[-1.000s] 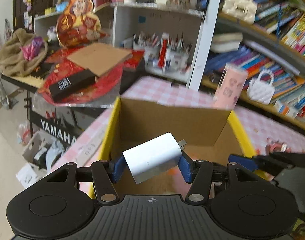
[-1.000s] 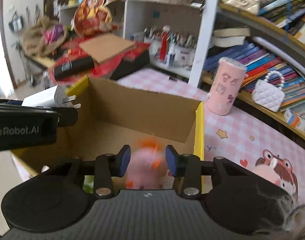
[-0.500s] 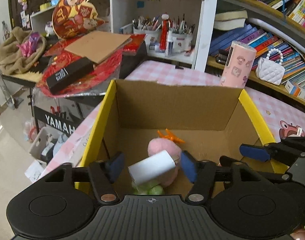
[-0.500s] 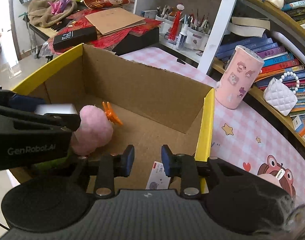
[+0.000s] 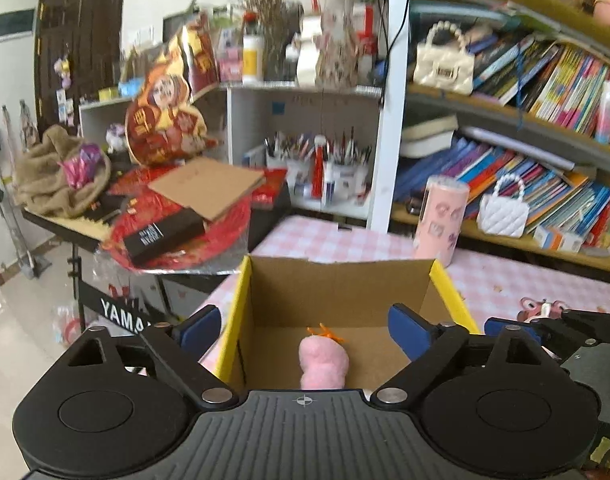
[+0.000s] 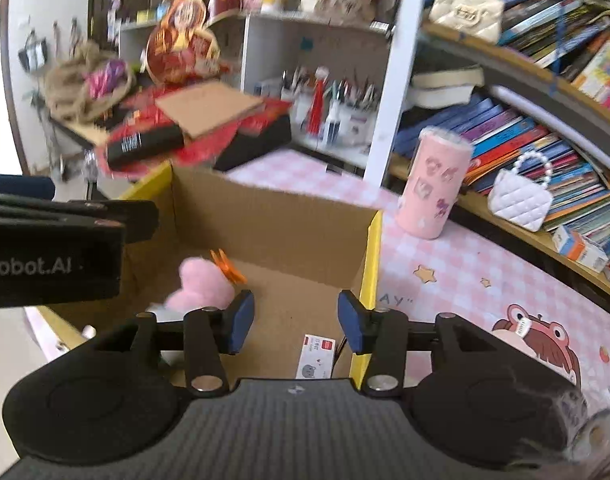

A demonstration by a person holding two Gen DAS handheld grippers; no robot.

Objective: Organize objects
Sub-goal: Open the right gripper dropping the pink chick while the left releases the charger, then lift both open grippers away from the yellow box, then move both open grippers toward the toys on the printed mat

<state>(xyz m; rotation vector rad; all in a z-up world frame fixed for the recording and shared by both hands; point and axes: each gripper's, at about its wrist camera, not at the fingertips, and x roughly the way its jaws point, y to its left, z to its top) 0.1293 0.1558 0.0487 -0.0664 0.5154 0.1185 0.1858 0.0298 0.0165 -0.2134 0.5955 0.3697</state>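
The left tool (image 5: 303, 326) is opening wide and holds nothing, and the right tool (image 6: 296, 316), also opening and empty, alone shows a small white card (image 6: 316, 356) on the floor of the cardboard box (image 6: 273, 220). Only the left view shows the box's left yellow edge. The pink plush toy (image 5: 324, 362) lies inside the box, its orange tuft toward the far wall, and a pink cup (image 6: 435, 182) stands on the checked surface (image 6: 465, 280) beyond.
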